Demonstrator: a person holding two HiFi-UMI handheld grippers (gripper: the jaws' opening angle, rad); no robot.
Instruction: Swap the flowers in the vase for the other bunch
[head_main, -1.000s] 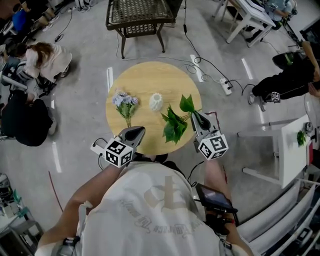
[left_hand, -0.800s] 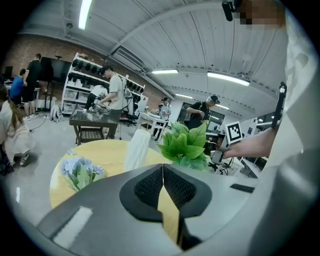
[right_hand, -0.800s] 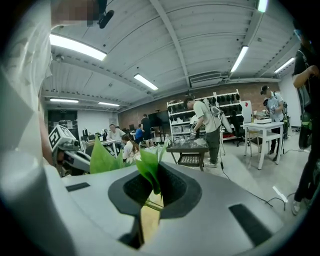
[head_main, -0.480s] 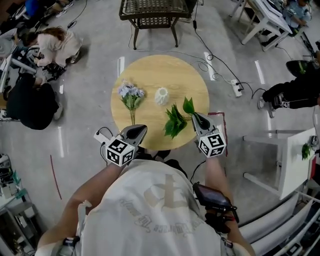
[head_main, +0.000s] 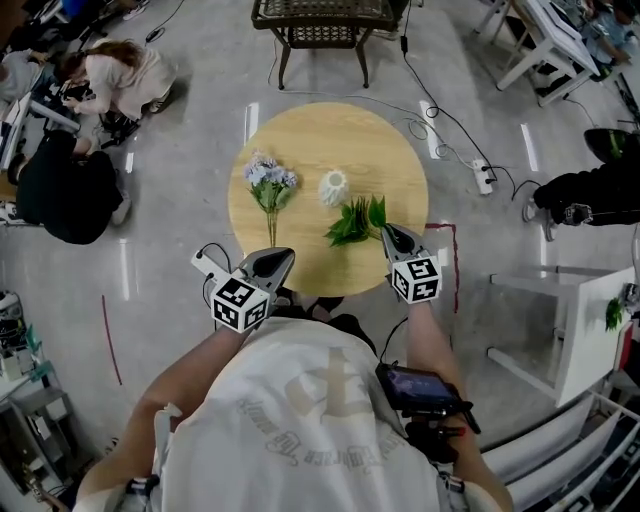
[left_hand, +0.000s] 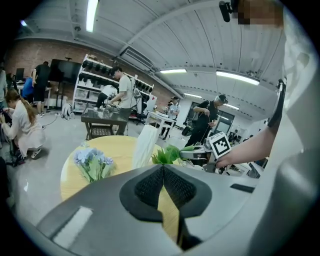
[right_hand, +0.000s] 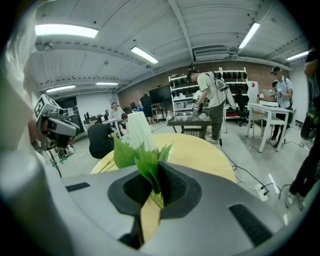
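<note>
Wood-topped and round, the table (head_main: 330, 135) before you carries a white vase (head_main: 333, 187) standing upright near its middle. Your right gripper (head_main: 387, 232), at the table's near right edge, has its jaws pinched on the stems of a green leafy bunch (head_main: 352, 220). Its leaves fan out toward the vase and end just beside the vase's near right side, outside its mouth; whether they rest on the tabletop cannot be told. A bunch of pale blue flowers (head_main: 270, 178) lies flat on the table left of the vase and apart from it, blooms at the far end, stems pointing toward you. Your left gripper (head_main: 284, 256) hovers at the near left edge, close to those stem ends, jaws pressed together with nothing between them. A white power strip (head_main: 483, 176) lies on the grey floor to the table's right.
</note>
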